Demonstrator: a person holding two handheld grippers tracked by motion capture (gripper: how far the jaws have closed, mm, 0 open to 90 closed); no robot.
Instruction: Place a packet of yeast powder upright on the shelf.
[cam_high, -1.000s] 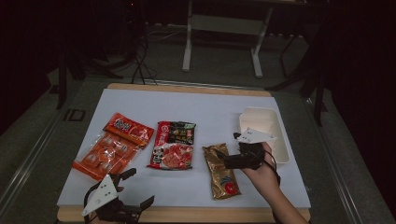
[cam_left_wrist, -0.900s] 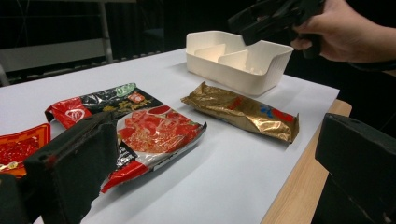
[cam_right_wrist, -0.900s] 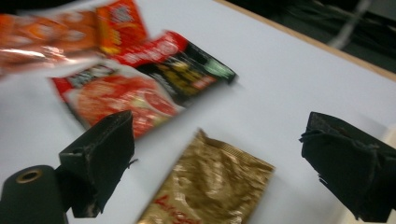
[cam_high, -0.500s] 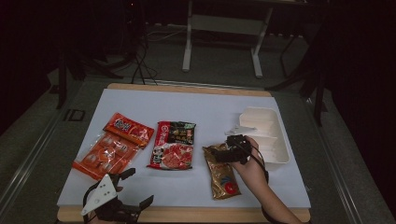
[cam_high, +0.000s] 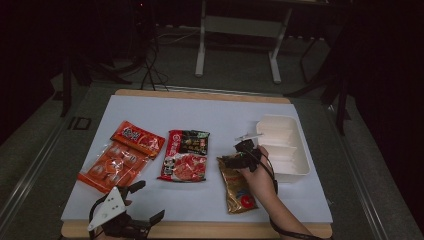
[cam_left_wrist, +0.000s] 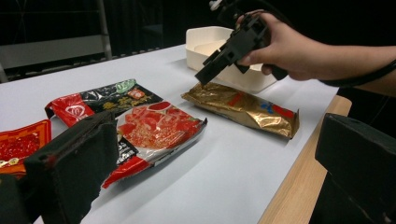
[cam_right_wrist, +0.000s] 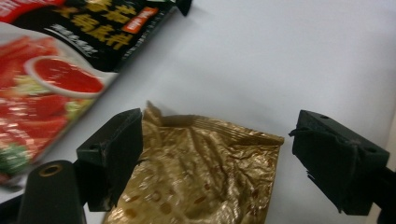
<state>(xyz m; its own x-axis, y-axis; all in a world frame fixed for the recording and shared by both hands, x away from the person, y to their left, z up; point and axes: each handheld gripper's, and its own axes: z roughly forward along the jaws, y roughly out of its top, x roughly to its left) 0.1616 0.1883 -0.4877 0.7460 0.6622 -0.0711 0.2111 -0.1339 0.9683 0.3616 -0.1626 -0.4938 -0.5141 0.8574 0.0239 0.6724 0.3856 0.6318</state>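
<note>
High view: bench (cam_high: 210, 112), gold packet (cam_high: 239, 187) beside white tray (cam_high: 290, 150), right claw (cam_high: 239, 159) over its top edge, left claw (cam_high: 137, 205) at near edge, spread; left gripper view: red-black packet (cam_left_wrist: 144, 119); right gripper view: jaws spread astride gold packet, ungripped.

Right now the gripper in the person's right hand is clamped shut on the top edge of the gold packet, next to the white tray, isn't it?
Not quite. The right gripper is not shut: the right gripper view shows its jaws wide apart, one on each side of the gold packet's top edge. The rest holds: it is at that edge, and the high view shows the packet beside the white tray.
</note>
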